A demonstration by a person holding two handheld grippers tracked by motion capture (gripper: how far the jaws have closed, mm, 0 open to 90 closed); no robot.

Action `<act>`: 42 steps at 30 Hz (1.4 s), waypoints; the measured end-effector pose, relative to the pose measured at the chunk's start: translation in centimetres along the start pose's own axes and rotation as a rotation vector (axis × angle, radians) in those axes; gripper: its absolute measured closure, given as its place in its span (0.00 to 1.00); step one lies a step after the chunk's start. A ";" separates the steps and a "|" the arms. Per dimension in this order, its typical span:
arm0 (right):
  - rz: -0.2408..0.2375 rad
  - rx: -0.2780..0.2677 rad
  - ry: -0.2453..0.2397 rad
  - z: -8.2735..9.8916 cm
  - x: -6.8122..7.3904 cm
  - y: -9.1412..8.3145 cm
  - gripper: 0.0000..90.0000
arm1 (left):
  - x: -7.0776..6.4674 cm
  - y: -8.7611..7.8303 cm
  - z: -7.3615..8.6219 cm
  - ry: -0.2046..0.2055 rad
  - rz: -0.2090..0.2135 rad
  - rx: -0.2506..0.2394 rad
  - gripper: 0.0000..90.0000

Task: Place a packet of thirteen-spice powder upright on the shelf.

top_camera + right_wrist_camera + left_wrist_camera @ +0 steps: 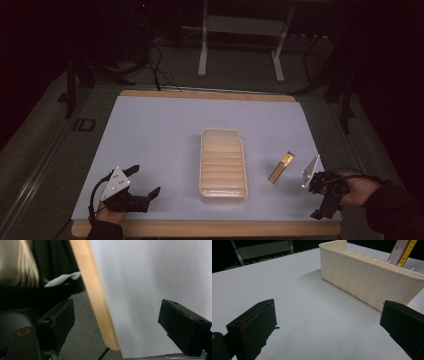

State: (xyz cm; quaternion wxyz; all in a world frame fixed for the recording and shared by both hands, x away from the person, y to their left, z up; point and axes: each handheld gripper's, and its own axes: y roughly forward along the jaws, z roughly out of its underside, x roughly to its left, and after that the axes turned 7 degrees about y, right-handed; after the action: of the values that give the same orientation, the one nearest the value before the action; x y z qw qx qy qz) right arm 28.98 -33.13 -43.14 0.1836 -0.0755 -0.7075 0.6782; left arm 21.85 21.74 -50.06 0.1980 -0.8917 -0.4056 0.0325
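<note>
Left claw (147, 181): jaws spread wide, holding nothing; it sits low over the near-left part of the tabletop (155, 130), jaws pointing right toward the tray. In the left gripper view (327, 322) bare white surface lies between the jaws.
Right claw (320, 212): jaws spread wide, empty; it sits at the near-right corner of the tabletop, jaws pointing down toward the near edge. In the right gripper view (116, 315) the wooden edge strip (96, 295) of the tabletop and carpeted floor (82, 340) run between the jaws.
Tray (223, 190): cream plastic, long and narrow, crossed by low ribs that split it into slots; stands at the middle of the tabletop, nearer the front. The left gripper view shows its tall plain side wall (367, 282).
Flat packet (281, 167): slim, yellow and dark, lying on the tabletop right of the tray, between tray and right claw, apart from both.
Left hand (107, 217): at the near edge, gripping the tool from behind.
Right hand (357, 190): dark sleeve, coming in from the right.
</note>
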 end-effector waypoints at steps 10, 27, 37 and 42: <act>-0.024 -0.022 -0.135 -1.8 1.0 -2.7 0.16 | 0.0 0.0 0.1 0.000 0.002 0.005 0.01; 0.150 -0.095 -0.249 -5.2 0.1 -6.7 0.14 | 0.1 0.0 0.2 -0.009 0.013 0.011 0.01; 0.239 -0.064 -0.294 -7.8 -1.2 -6.4 0.13 | 0.1 0.0 0.2 -0.007 0.024 0.011 0.01; 0.253 -0.067 -0.317 -8.3 -1.6 -6.2 0.13 | 0.1 0.1 0.3 -0.009 0.029 0.013 0.01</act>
State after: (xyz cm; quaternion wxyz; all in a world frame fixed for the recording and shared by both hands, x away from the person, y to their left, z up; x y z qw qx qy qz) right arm 34.34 -26.41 -37.20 -0.0191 -0.0621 -0.7348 0.6752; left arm 21.91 21.86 -50.33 0.2015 -0.8961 -0.3932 0.0423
